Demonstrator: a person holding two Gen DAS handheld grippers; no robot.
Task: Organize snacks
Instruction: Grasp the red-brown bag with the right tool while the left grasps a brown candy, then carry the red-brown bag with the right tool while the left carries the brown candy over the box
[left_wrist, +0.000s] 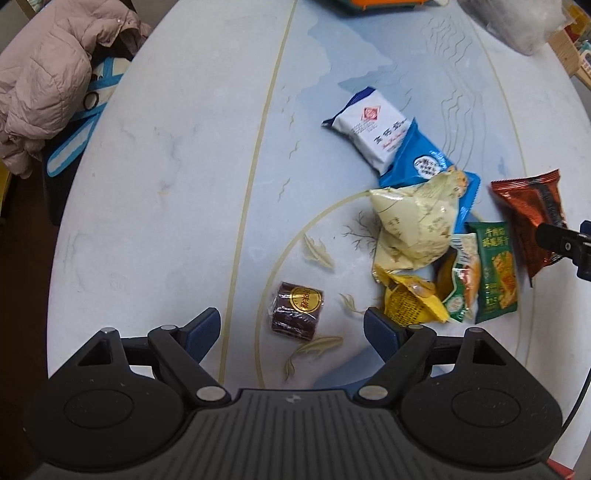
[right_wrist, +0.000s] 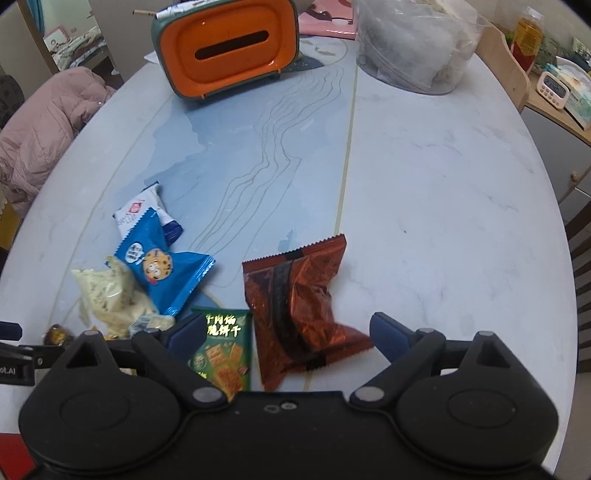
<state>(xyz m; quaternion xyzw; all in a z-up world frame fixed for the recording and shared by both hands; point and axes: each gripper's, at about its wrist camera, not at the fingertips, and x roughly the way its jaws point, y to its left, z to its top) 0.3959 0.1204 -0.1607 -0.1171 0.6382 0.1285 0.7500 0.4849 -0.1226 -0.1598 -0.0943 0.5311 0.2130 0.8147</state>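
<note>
**Snacks heaped, sorting barely begun**

The snack pile (left_wrist: 436, 229) lies loose on the table (left_wrist: 166, 184), packets overlapping; the red packet (right_wrist: 299, 306) and a brown-wrapped cake (left_wrist: 297, 310) sit apart. Nothing looks grouped yet, so nearly all remains. The left gripper (left_wrist: 291, 328) and right gripper (right_wrist: 284, 332) both gape, holding nothing. The yellow wrapper (left_wrist: 410, 299) is partly hidden, perhaps crumpled.

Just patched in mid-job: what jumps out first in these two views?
A heap of snack packets sits mid-table, with a red-brown packet lying apart to its right, between the open right tool's fingers. A small dark cake lies alone before the open left tool, and an orange tissue box stands at the far edge.
</note>
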